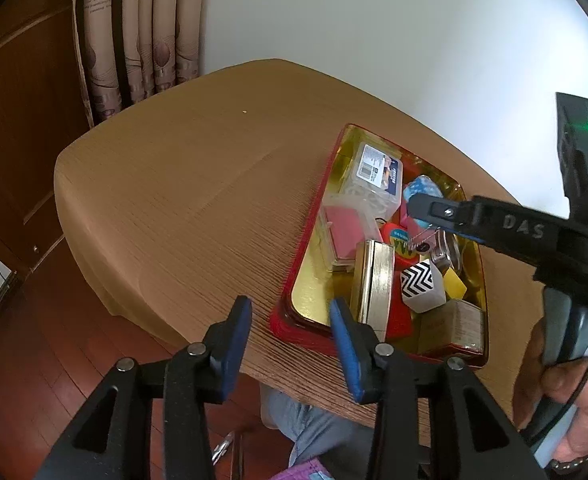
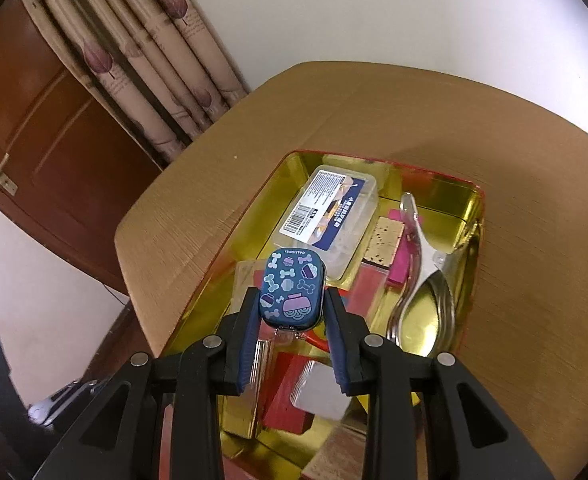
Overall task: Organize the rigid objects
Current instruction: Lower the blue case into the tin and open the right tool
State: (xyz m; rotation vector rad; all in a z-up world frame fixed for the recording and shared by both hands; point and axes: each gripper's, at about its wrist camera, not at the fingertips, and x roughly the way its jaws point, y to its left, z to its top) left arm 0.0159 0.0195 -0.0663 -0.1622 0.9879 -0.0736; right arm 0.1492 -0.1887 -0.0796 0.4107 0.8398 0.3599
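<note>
Right hand-held gripper (image 2: 292, 312) is holding a small blue tin (image 2: 292, 293), printed with bones and pots, between its blue pads (image 2: 250, 320); the jaws are standing narrow and pressing on the tin's two long sides. The tin's long axis is running forward along the fingers, its far end projecting past the fingertips. Directly below and ahead of this hand-held gripper, the red tray (image 2: 479, 216) with the gold lining is lying on the desk (image 2: 534, 280), so the held tin is hanging over the tray's contents rather than resting on them. Ahead of the tin a clear plastic box (image 2: 326, 216) is lying with its long axis pointing away; to the right, metal spoons (image 2: 434, 300) are lying lengthwise along the tray wall. Left hand-held gripper (image 1: 290, 324) is standing about half open with nothing between its pads, at the tray's near left corner, the rim (image 1: 294, 320) lying between its fingers. The right hand is judged the nearer to any free spot inside the tray, so the placing move probably falls to it. The right wrist view is showing the grip and the tin's print; the left wrist view is showing the right tool from the side reaching over the tray, a gold block (image 1: 374, 280) on edge, and a zigzag-patterned cube (image 1: 420, 286), with the tin largely hidden behind the finger.
</note>
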